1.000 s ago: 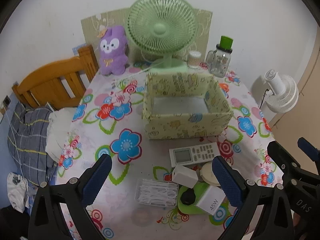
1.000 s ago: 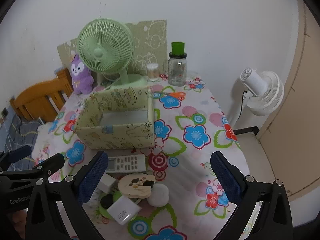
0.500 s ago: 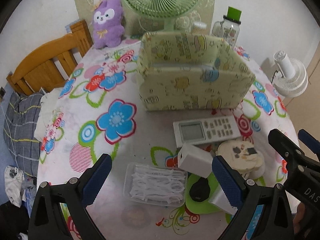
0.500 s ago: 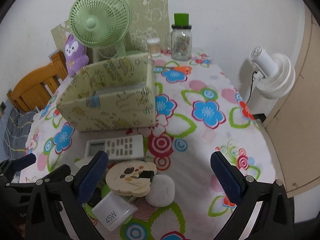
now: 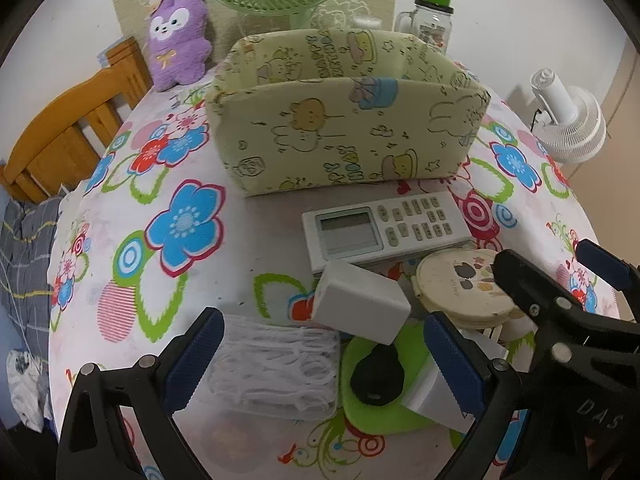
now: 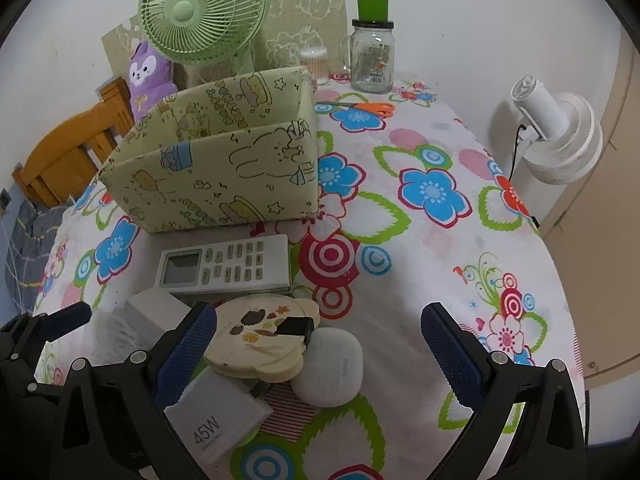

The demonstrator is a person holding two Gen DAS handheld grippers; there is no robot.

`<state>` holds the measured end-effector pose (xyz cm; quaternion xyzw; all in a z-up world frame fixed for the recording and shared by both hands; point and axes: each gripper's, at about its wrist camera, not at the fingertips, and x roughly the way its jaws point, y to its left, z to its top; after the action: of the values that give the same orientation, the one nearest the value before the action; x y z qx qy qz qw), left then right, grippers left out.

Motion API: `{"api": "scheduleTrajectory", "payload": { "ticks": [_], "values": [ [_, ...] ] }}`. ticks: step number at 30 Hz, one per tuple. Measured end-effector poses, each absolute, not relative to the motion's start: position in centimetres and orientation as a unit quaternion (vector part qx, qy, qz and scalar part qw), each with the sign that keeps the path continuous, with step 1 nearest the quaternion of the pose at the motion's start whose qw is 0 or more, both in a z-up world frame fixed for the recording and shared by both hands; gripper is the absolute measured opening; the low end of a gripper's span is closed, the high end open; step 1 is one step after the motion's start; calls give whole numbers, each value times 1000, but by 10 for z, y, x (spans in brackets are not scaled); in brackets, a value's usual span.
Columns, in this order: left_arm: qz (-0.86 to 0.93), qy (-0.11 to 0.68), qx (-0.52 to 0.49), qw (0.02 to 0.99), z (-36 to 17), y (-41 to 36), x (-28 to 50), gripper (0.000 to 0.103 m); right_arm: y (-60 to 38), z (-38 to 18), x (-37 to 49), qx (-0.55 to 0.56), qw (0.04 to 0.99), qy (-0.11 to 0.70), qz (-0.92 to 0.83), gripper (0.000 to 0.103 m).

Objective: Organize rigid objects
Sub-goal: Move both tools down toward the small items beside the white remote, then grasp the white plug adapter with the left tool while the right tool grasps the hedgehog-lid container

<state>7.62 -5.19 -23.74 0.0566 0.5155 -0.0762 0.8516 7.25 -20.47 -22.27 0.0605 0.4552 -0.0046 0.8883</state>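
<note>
A yellow-green printed storage box (image 5: 344,120) (image 6: 216,168) stands on the floral table. In front of it lie a white remote (image 5: 384,228) (image 6: 224,266), a white adapter block (image 5: 360,304), a clear case of floss picks (image 5: 272,364), a round cream compact (image 5: 464,288) (image 6: 256,336), a white 45W charger (image 6: 216,420), a white oval case (image 6: 328,366) and a black item on a green lid (image 5: 376,376). My left gripper (image 5: 320,364) is open, low over the floss case and adapter. My right gripper (image 6: 316,352) is open over the compact and oval case.
A green desk fan (image 6: 200,8), a purple plush (image 5: 176,36), a glass jar with a green lid (image 6: 372,52), a cotton-swab tub (image 6: 314,60) and orange scissors (image 6: 368,109) are at the back. A wooden chair (image 5: 72,128) is left, a white floor fan (image 6: 560,132) right.
Both grippers have moved down and forward toward the pile of small objects; the box and objects now look larger. Both stay open and empty.
</note>
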Motion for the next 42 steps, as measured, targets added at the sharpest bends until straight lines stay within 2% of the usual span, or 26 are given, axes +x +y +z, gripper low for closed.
{"api": "scheduleTrajectory", "payload": {
  "ticks": [12,15,18,31,42],
  "values": [
    [-91,507,82,853,-247,-67,83,79,-207,-240,84,68,881,468,-2,103],
    [-100,511,85,850,-250,-70,84,70,-206,-243,86,65,879,473,-2,103],
    [-108,511,83,849,-251,-72,85,56,-205,-244,88,63,877,477,-4,103],
    [-115,511,95,846,-246,-57,83,54,-189,-247,92,81,866,493,-7,103],
    [-127,516,98,842,-250,-42,83,54,-166,-255,103,54,858,510,-27,103]
  ]
}}
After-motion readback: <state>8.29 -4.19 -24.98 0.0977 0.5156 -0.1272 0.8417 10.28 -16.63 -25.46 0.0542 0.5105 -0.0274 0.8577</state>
